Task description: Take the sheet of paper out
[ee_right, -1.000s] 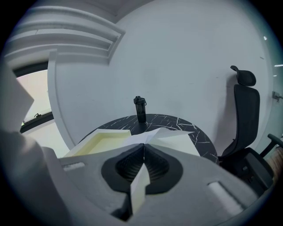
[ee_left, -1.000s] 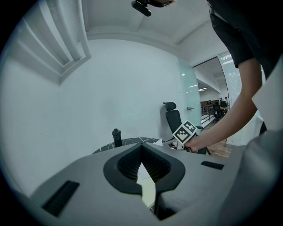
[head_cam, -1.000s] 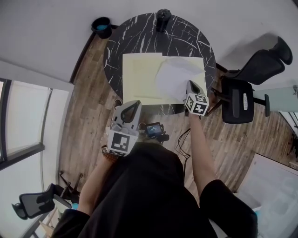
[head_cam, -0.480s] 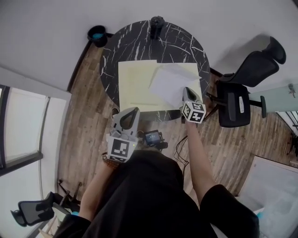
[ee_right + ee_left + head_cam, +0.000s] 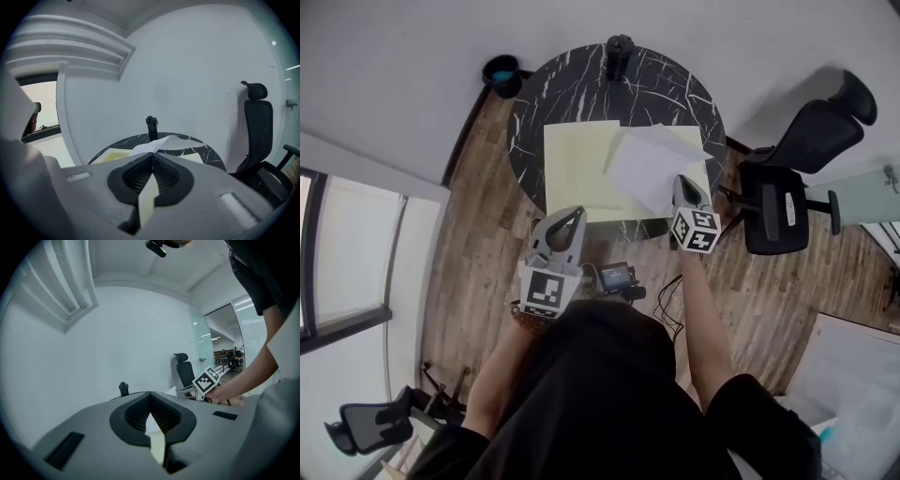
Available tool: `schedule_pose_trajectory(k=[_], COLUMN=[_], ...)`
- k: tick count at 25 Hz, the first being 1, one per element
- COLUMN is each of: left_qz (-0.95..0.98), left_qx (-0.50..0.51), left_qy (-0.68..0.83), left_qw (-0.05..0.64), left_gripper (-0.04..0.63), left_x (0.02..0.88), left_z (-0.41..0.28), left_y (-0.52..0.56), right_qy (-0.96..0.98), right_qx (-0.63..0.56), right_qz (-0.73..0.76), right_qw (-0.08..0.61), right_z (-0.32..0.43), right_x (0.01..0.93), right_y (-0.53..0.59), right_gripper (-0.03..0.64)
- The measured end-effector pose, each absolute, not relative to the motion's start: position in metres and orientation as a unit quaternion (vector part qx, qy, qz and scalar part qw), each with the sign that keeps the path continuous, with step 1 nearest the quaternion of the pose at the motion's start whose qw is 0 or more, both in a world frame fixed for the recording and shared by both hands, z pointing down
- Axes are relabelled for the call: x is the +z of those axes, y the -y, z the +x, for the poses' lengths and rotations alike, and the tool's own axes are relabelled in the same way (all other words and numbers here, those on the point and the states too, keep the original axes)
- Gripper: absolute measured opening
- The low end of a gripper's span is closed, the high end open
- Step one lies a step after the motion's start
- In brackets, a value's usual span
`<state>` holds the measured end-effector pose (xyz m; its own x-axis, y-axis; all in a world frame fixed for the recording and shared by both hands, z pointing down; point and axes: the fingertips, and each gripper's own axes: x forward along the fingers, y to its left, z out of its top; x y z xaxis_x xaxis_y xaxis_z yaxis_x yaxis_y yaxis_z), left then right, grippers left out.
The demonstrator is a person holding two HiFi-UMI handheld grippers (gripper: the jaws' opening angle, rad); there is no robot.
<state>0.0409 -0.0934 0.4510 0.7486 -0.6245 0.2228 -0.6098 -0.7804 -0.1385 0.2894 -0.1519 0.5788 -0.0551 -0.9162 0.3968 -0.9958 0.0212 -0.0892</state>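
A white sheet of paper (image 5: pixel 649 164) lies partly on a pale yellow folder (image 5: pixel 577 169) on the round black marble table (image 5: pixel 581 84). My right gripper (image 5: pixel 682 180) is shut on the sheet's near right corner. In the right gripper view the sheet (image 5: pixel 159 143) rises just past the shut jaws of that gripper (image 5: pixel 151 154), in front of the folder (image 5: pixel 112 156). My left gripper (image 5: pixel 573 214) is at the folder's near edge, shut on it. In the left gripper view the left gripper (image 5: pixel 150 393) shows a yellow strip between its jaws.
A black bottle (image 5: pixel 619 47) stands at the table's far edge. A black office chair (image 5: pixel 778 202) is close on the right of the table. A dark bin with a blue lining (image 5: pixel 502 70) sits on the wooden floor at the far left. A small black device (image 5: pixel 614 275) lies below the table's near edge.
The sheet has shifted slightly to the right over the folder with my right gripper. The left gripper has kept its place at the folder's near edge.
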Motion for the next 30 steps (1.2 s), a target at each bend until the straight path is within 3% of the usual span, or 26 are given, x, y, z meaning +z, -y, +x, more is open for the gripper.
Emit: schedule_pose_trajectory(k=[19, 24, 30], left_qz=[-0.933, -0.929, -0.931], left_qx=[-0.110, -0.100, -0.094], left_qy=[-0.340, -0.358, -0.353], left_qw=[0.049, 0.007, 0.010], left_gripper=[-0.006, -0.006, -0.006], left_x=[0.423, 0.411, 0.399], left_z=[0.048, 0.051, 0.057], left_y=[0.099, 0.100, 0.100], right_qy=[0.730, 0.738, 0.750], right_qx=[0.138, 0.115, 0.092], right_qz=[0.666, 0.662, 0.653], right_qw=[0.074, 0.063, 0.051], right_z=[0.282, 0.279, 0.268], right_x=[0.526, 0.502, 0.474], right_y=[0.134, 0.134, 0.130], right_gripper=[-0.003, -0.003, -0.003])
